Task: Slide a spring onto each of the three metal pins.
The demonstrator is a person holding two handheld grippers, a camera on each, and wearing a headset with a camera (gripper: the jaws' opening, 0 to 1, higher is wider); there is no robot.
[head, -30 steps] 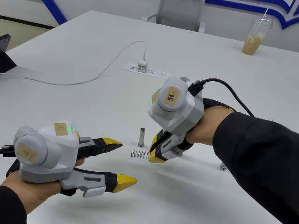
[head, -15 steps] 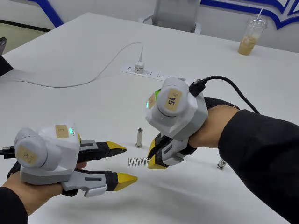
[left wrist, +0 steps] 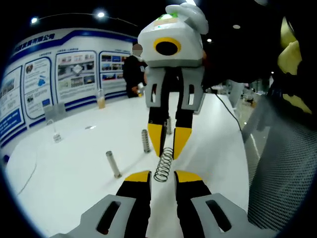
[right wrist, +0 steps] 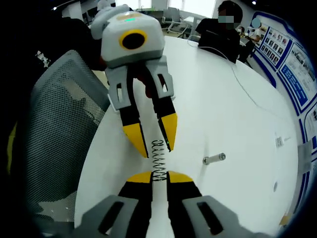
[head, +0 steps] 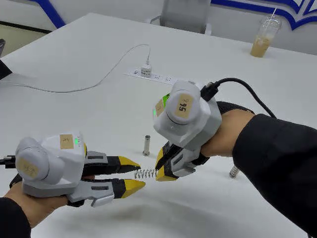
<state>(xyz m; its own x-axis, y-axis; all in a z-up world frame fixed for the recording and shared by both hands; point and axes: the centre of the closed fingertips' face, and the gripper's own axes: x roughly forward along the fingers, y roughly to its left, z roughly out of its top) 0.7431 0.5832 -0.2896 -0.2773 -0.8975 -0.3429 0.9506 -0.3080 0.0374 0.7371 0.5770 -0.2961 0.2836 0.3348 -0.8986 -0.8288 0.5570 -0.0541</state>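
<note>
The right hand-held gripper point(head: 161, 172) is nipped down on one end of the spring point(head: 146, 173), which sticks out level toward the left hand-held gripper point(head: 134, 174). That one is parted, its jaws straddling the free end without pinching it. All this sits toward the near edge of the counter point(head: 74, 114), with the bare pin point(head: 146, 145) upright just beyond. I'd worry about the handover. A coil held by its tip could bend, or ping away if one side lets go before the other closes, or it could topple that pin.
</note>
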